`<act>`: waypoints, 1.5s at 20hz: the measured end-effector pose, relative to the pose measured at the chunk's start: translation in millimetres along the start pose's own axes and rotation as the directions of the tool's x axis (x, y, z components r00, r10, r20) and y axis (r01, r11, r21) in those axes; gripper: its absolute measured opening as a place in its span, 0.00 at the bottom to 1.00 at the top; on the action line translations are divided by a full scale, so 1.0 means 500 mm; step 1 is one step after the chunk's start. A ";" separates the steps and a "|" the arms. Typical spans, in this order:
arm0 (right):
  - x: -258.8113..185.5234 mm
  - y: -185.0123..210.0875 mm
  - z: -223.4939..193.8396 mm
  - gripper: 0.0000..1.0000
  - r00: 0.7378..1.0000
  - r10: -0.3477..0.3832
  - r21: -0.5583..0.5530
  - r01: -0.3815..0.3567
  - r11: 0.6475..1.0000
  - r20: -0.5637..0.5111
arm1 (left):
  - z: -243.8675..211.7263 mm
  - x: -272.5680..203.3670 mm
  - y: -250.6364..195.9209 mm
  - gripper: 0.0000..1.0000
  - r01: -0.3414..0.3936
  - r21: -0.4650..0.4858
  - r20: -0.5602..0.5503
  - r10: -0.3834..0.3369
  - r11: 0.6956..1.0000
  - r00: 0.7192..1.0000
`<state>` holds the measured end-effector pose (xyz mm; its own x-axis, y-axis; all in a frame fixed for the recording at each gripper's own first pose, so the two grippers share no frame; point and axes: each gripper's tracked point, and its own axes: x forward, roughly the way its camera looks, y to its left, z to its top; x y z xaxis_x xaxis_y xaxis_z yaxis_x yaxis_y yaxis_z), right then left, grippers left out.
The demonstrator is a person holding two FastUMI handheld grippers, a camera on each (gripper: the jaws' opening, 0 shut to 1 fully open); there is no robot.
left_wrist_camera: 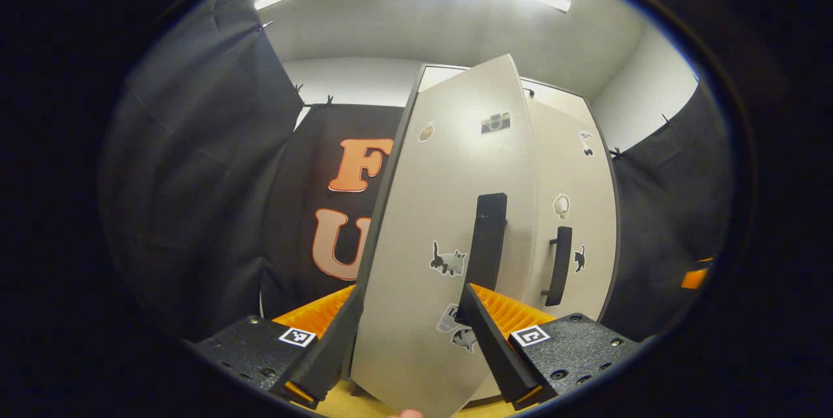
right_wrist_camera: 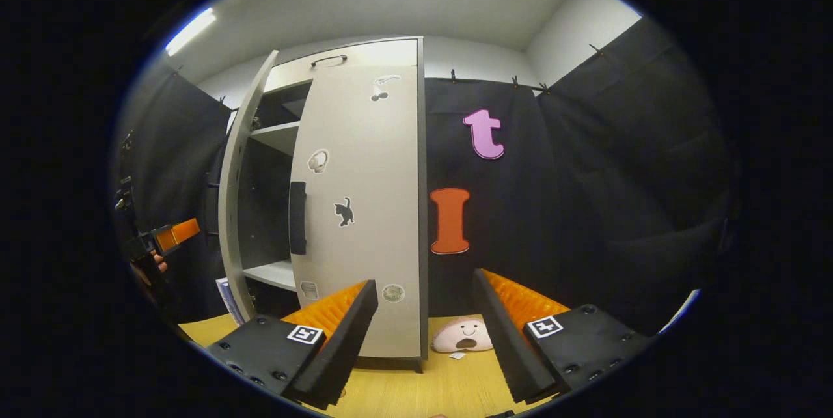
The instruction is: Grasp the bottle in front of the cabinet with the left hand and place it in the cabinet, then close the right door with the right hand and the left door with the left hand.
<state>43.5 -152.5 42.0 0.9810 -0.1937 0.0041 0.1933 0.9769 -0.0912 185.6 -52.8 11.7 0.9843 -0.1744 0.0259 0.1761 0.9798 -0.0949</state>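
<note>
The pale grey cabinet (right_wrist_camera: 355,53) stands on a wooden table. Its right door (right_wrist_camera: 364,209) lies flush, and its black handle (left_wrist_camera: 559,265) hangs vertical. The left door (left_wrist_camera: 449,209) stands partly open, with its free edge swung out toward me. My left gripper (left_wrist_camera: 411,294) is open and straddles that door's lower part; its right finger (left_wrist_camera: 488,333) sits just below the door's black handle (left_wrist_camera: 488,242). In the right gripper view the left gripper (right_wrist_camera: 170,236) is at the far left beside the open left door (right_wrist_camera: 239,196). A white-and-blue object (right_wrist_camera: 224,297), perhaps the bottle, shows low inside the cabinet. My right gripper (right_wrist_camera: 424,280) is open and holds nothing.
A pink plush toy (right_wrist_camera: 462,334) lies on the wooden table (right_wrist_camera: 403,392) just right of the cabinet's foot. Bare shelves (right_wrist_camera: 276,135) show through the gap between the doors. Black cloth walls close in behind and on both sides.
</note>
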 end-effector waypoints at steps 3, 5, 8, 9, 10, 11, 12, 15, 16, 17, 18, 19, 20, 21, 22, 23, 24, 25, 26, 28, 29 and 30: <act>-0.010 -0.018 -0.003 0.98 1.000 -0.025 0.007 0.025 1.000 -0.008 | 0.002 0.004 -0.020 0.94 0.019 -0.003 0.008 -0.019 1.000 1.000; -0.012 -0.018 -0.004 0.98 1.000 -0.027 0.015 0.027 1.000 -0.010 | 0.003 0.003 -0.028 0.94 0.024 -0.002 0.008 -0.024 1.000 1.000; -0.011 -0.016 -0.007 0.98 1.000 -0.018 0.018 0.018 1.000 -0.013 | 0.005 -0.005 -0.043 0.94 0.030 0.014 -0.001 -0.030 0.999 1.000; -0.009 -0.014 -0.008 0.98 1.000 -0.012 0.018 0.012 1.000 -0.014 | 0.006 -0.011 -0.050 0.94 0.028 0.022 -0.004 -0.028 0.999 1.000; -0.008 -0.012 -0.010 0.98 1.000 -0.005 0.018 0.005 1.000 -0.016 | 0.006 -0.018 -0.055 0.94 0.026 0.028 -0.006 -0.026 0.999 1.000; -0.006 -0.009 -0.012 0.98 1.000 0.003 0.019 -0.003 1.000 -0.017 | 0.004 -0.024 -0.062 0.94 0.023 0.033 -0.011 -0.023 0.999 1.000; -0.007 -0.009 -0.015 0.98 1.000 0.011 0.019 -0.010 1.000 -0.019 | 0.000 -0.032 -0.067 0.94 0.018 0.036 -0.016 -0.017 0.999 1.000; -0.006 -0.006 -0.024 0.98 0.999 0.039 0.024 -0.038 0.999 -0.029 | -0.019 -0.065 -0.092 0.94 0.000 0.030 -0.040 0.001 1.000 0.999; -0.007 -0.008 -0.027 0.98 0.998 0.049 0.027 -0.048 0.998 -0.032 | -0.023 -0.075 -0.101 0.94 -0.004 0.029 -0.046 0.006 1.000 0.999; -0.008 -0.009 -0.030 0.98 0.998 0.059 0.032 -0.058 0.998 -0.036 | -0.029 -0.086 -0.109 0.91 -0.010 0.031 -0.051 0.011 0.999 0.999; -0.011 -0.012 -0.034 0.98 0.997 0.070 0.039 -0.068 0.997 -0.040 | -0.035 -0.097 -0.118 0.94 -0.017 0.034 -0.057 0.019 0.999 0.998; -0.014 -0.014 -0.037 0.98 0.996 0.080 0.046 -0.078 0.996 -0.043 | -0.040 -0.112 -0.130 0.94 -0.020 0.036 -0.062 0.022 0.999 0.998; -0.018 -0.019 -0.041 0.98 0.995 0.087 0.051 -0.085 0.995 -0.045 | -0.044 -0.123 -0.144 0.94 -0.016 0.034 -0.064 0.018 0.999 0.998; -0.021 -0.026 -0.046 0.98 0.995 0.092 0.054 -0.089 0.995 -0.048 | -0.048 -0.135 -0.159 0.94 -0.013 0.029 -0.064 0.015 0.999 0.998; -0.024 -0.034 -0.052 0.98 0.994 0.094 0.055 -0.092 0.994 -0.052 | -0.051 -0.146 -0.174 0.94 -0.010 0.025 -0.061 0.012 1.000 0.998; -0.026 -0.042 -0.058 0.98 0.994 0.097 0.058 -0.093 0.994 -0.057 | -0.053 -0.156 -0.190 0.94 -0.008 0.023 -0.058 0.010 1.000 0.998; -0.029 -0.051 -0.064 0.98 0.993 0.101 0.061 -0.097 0.993 -0.063 | -0.055 -0.166 -0.206 0.94 -0.008 0.024 -0.055 0.009 1.000 0.998; -0.031 -0.055 -0.068 0.98 0.992 0.108 0.066 -0.104 0.992 -0.068 | -0.056 -0.175 -0.223 0.94 -0.006 0.029 -0.054 0.007 1.000 0.999; -0.036 -0.062 -0.071 0.98 0.991 0.115 0.071 -0.110 0.991 -0.071 | -0.058 -0.183 -0.242 0.94 -0.004 0.036 -0.053 0.006 0.999 0.999; -0.045 -0.071 -0.074 0.98 0.990 0.125 0.078 -0.119 0.990 -0.072 | -0.067 -0.203 -0.280 0.94 -0.001 0.052 -0.054 0.004 0.999 0.999; -0.047 -0.076 -0.075 0.98 0.989 0.126 0.076 -0.121 0.990 -0.071 | -0.072 -0.214 -0.297 0.94 0.001 0.062 -0.058 0.003 0.998 0.998; -0.053 -0.081 -0.076 0.98 0.989 0.129 0.072 -0.123 0.990 -0.073 | -0.078 -0.222 -0.317 0.94 0.007 0.071 -0.063 -0.003 0.997 0.998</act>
<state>9.3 -190.4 7.8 0.9941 -0.0725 -0.0807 0.0712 0.9973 -0.0191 49.0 -192.4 -14.8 0.9825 -0.1828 -0.0367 0.1819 0.9830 -0.0241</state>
